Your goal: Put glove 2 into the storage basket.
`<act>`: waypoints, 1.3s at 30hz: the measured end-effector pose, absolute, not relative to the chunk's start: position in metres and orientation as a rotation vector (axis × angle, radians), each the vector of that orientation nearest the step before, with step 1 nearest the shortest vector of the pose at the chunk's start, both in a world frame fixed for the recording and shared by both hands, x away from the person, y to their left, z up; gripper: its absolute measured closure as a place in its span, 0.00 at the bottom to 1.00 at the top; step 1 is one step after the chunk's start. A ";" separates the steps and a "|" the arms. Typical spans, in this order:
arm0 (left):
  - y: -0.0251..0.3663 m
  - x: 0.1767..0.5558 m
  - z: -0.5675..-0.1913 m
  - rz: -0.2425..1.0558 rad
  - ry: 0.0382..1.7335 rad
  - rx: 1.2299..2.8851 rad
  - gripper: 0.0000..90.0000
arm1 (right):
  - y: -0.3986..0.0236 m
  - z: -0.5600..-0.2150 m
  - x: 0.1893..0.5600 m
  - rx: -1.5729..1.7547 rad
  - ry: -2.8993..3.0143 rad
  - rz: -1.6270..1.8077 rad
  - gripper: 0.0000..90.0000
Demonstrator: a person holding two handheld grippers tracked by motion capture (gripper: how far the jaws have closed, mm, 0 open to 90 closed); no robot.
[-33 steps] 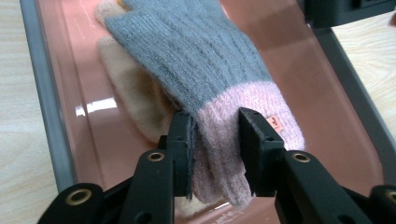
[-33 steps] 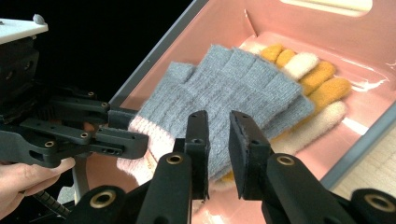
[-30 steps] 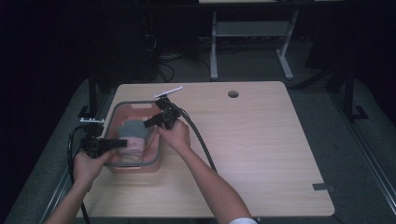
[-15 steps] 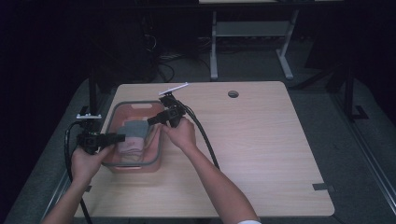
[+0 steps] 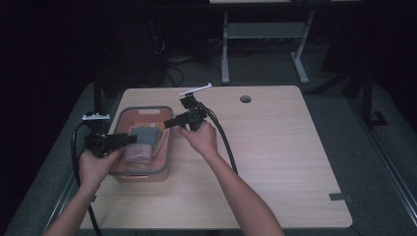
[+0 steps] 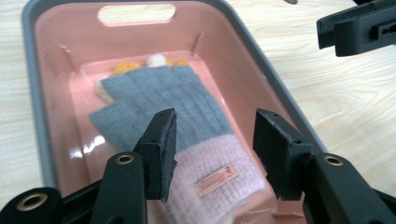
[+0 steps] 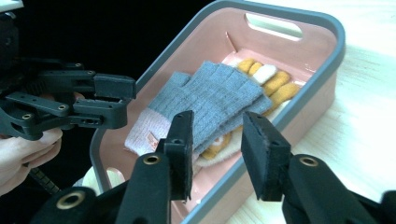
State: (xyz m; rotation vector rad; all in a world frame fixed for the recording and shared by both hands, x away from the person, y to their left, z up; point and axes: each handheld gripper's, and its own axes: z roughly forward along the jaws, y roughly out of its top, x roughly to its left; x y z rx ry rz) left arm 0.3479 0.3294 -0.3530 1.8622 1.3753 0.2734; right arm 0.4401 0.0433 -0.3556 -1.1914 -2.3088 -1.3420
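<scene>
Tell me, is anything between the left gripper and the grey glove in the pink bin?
Nothing visible blocks it. The left gripper hangs open directly above the grey glove, which lies on top inside the pink bin. The right gripper is off to the side.

Gloves (image 5: 142, 140) in pink bin (image 5: 164, 162)

Bench (image 5: 275, 162): light wood-grain top, rounded corners, round cable hole (image 5: 245, 99) near far edge. Pink bin (image 5: 166, 147) with grey rim sits directly on top, toward left side (long axis running front to back). Small dark tape strip (image 5: 340, 197) near right front corner.
</scene>
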 end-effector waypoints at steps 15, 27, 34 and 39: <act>0.307 0.351 -0.349 0.259 1.299 1.876 0.44 | 0.016 -0.358 0.437 -1.230 -2.265 -1.378 0.65; 0.290 0.354 -0.346 0.242 1.270 1.873 0.41 | -0.003 -0.357 0.435 -1.255 -2.271 -1.380 0.62; 0.279 0.356 -0.344 0.233 1.247 1.877 0.40 | -0.015 -0.355 0.434 -1.275 -2.257 -1.394 0.59; 0.273 0.357 -0.343 0.232 1.235 1.879 0.39 | -0.023 -0.353 0.433 -1.284 -2.258 -1.403 0.57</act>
